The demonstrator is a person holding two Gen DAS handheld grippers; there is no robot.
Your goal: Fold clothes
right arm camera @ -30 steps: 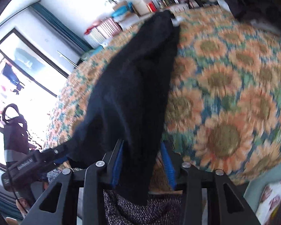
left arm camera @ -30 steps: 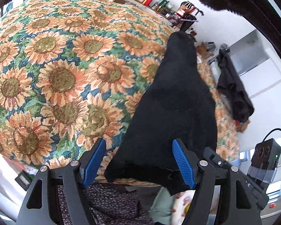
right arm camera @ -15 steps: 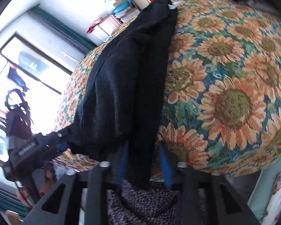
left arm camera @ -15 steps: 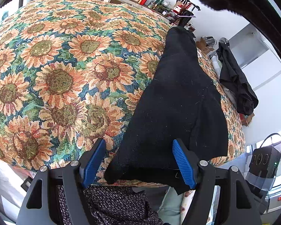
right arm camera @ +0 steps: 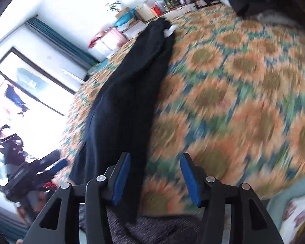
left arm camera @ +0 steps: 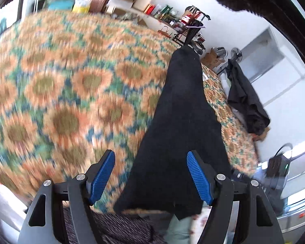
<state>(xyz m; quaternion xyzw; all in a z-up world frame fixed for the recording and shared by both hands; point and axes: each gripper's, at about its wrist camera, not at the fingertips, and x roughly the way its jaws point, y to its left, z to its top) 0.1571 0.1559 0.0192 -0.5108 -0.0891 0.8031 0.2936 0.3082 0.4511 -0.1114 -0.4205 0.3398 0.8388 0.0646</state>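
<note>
A long black garment (left arm camera: 185,126) lies stretched lengthwise over the sunflower bedspread (left arm camera: 57,93), running away from both grippers, its near hem draping off the bed edge just below them. The left gripper (left arm camera: 150,175) stands wide with nothing pinched, cloth lying beneath its gap, while the right gripper (right arm camera: 155,178) is opening, the garment's edge beside its left pad and not gripped. The likely risk is that the overhanging hem slides off or bunches, or a regrasp catches one layer only, skewing the fold.

A long black garment (left arm camera: 183,126) lies on the sunflower bedspread (left arm camera: 67,93). The left claw (left arm camera: 150,179) gapes above its near end, pads clear.
</note>
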